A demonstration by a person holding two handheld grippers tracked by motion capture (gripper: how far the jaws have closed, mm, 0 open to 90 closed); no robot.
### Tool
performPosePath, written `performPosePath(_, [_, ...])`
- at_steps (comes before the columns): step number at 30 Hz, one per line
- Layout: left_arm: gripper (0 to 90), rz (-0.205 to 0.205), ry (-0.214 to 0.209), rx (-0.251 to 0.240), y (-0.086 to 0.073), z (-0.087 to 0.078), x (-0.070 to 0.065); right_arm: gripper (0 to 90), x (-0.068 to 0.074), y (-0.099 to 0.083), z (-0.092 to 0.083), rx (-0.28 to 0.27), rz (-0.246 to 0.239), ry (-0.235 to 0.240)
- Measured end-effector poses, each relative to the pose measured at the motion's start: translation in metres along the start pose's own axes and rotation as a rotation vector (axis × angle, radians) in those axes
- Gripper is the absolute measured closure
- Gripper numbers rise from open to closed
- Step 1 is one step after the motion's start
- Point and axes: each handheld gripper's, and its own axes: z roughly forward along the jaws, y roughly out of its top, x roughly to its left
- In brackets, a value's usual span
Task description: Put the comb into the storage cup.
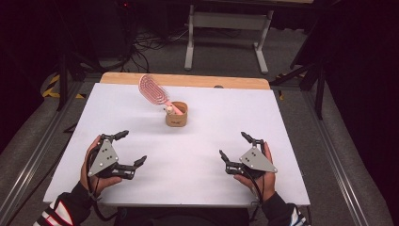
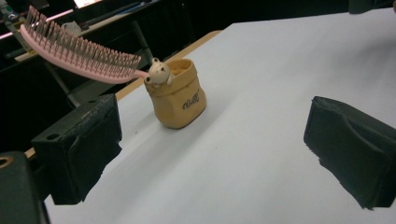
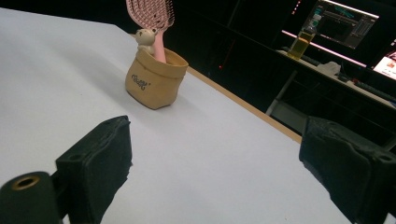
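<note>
A white table [image 1: 188,155] carries a small tan holder [image 1: 176,114] near its far middle, well apart from both grippers. A pink hairbrush [image 1: 153,89] stands with its handle inside the holder and its bristled head leaning up and out toward the far left, past the holder's rim. A small pale bear figure [image 1: 167,110] sits at the rim, touching the brush handle. In the left gripper view, the holder [image 2: 180,95] stands upright on the table with dark lettering on its front, the bear figure [image 2: 158,72] perches at its rim, and the hairbrush [image 2: 77,51] slants away with its bristles facing down. In the right gripper view, the holder [image 3: 156,79] shows a folded rim, and the hairbrush [image 3: 152,14] rises from it behind the bear figure [image 3: 145,39]. The left gripper [image 1: 128,148], held in the person's left hand [image 1: 96,165], rests near the table's near left with its jaws spread wide and nothing between them. The right gripper [image 1: 233,145], held in the right hand [image 1: 261,172], lies near the near right, its jaws likewise spread wide and empty.
</note>
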Motion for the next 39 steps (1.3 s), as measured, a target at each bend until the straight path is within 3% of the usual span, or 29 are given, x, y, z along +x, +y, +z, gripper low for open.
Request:
performPosePath(14, [3.4,-0.030,0.033,0.083,-0.029,-0.008,-0.003,10.6,0.001,-0.002,-0.003,0.013,-0.005,0.000])
performPosePath(22, [3.1,-0.078,0.034,0.124,-0.044,-0.014,-0.003,9.9,-0.001,-0.010,-0.011,0.032,0.022,0.007])
performPosePath(39, [4.5,-0.106,0.056,0.118,-0.044,-0.017,0.000,9.6,-0.005,-0.016,-0.008,0.037,0.041,0.027])
